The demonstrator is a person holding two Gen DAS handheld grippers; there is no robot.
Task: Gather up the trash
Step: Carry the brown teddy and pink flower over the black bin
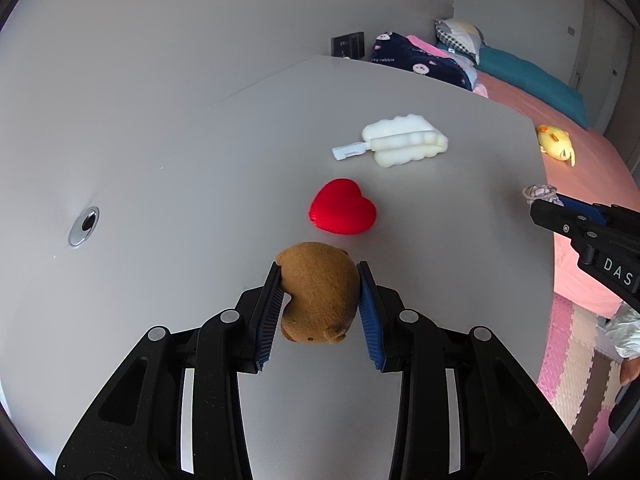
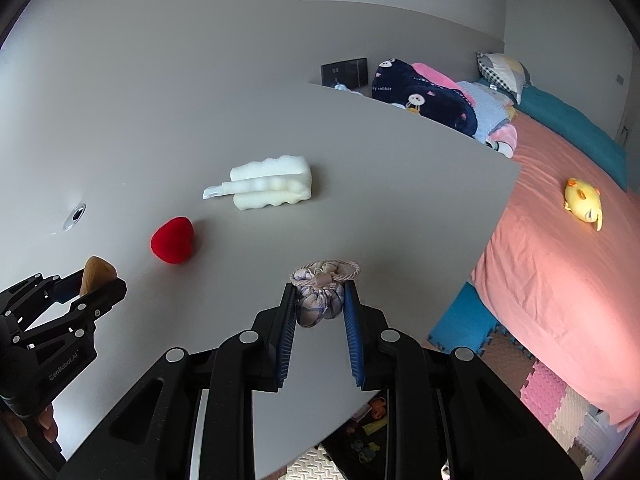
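Observation:
My left gripper [image 1: 319, 270] is shut on a brown plush toy [image 1: 320, 292] and holds it just above the grey table [image 1: 200, 152]. My right gripper [image 2: 320, 290] is shut on a small checked cloth pouch [image 2: 322, 300] with a cord loop, near the table's right edge. The pouch [image 1: 538, 193] and the right gripper's tip also show at the right of the left wrist view. The left gripper [image 2: 98, 280] with the plush toy [image 2: 96, 272] shows at the left of the right wrist view. A red heart [image 1: 343, 212] and a white sponge brush [image 1: 404, 142] lie further out on the table.
A metal grommet hole [image 1: 84, 226] sits in the table at the left. A bed with a pink sheet [image 2: 560, 260] lies to the right, with a yellow plush [image 2: 584, 204] and a dark blanket [image 2: 424, 96]. Foam floor mats [image 2: 544, 392] lie below.

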